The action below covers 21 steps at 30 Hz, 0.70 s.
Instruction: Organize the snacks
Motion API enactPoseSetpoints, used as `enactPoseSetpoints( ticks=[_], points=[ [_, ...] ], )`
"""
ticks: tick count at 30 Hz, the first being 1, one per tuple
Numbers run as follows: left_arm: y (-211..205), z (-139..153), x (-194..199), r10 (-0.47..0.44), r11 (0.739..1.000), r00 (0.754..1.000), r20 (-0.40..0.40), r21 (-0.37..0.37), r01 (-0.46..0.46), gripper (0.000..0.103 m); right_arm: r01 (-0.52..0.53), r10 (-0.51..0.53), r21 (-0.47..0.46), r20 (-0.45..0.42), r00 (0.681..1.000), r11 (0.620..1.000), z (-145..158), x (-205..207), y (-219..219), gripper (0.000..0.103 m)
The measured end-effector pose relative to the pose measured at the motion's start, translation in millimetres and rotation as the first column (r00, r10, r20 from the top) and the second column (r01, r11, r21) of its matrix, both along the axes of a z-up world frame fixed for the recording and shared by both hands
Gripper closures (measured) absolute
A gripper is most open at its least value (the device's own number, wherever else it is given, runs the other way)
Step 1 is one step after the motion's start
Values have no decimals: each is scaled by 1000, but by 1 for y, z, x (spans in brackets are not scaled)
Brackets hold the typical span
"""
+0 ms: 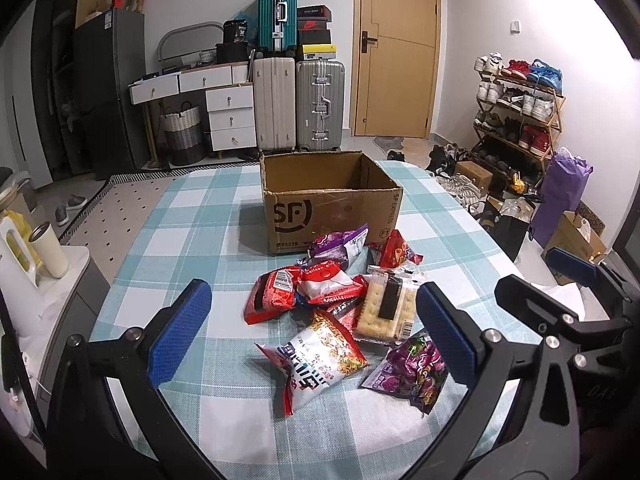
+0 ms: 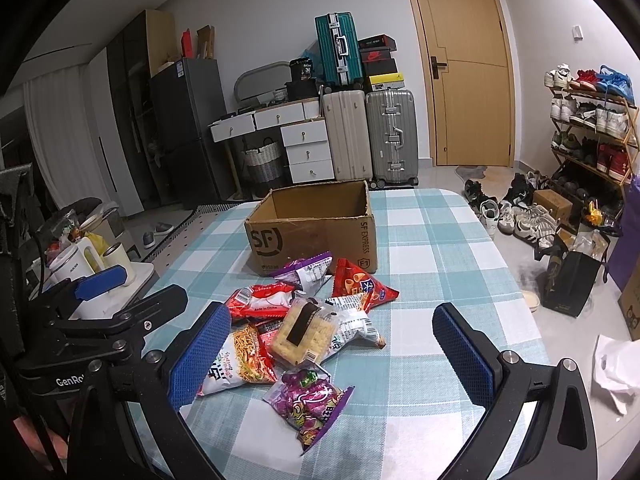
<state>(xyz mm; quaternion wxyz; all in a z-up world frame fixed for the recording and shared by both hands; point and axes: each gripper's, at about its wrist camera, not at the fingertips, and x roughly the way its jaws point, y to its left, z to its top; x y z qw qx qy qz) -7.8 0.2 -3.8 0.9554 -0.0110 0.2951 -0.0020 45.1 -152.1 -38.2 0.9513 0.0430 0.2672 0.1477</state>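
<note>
Left gripper (image 1: pixel 312 324) held wide open, nothing gripped; blue pads (image 1: pixel 180 334) raised above checked tablecloth (image 1: pixel 160 248). Right gripper (image 2: pixel 332 354) likewise spread wide, empty. Snack pile seen between and just beyond fingers of both. Nearest: purple candy bag (image 2: pixel 308 408), long axis angled toward lower right; noodle snack pack (image 1: pixel 316 360) beside it, tilted. Cracker pack (image 1: pixel 384 308) laid on top of pile, long axis roughly away from cameras. Red packets (image 1: pixel 276 296) further back. Open cardboard box (image 1: pixel 332 200) upright just behind pile, opening upward.
</note>
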Motion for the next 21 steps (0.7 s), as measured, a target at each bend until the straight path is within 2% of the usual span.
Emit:
enactPoseSetpoints(
  ticks=[21],
  points=[
    [5, -15, 11, -8, 1000, 999, -39, -15, 7, 1, -15, 15, 7, -32, 999, 1000, -15, -1, 2, 0]
  ],
)
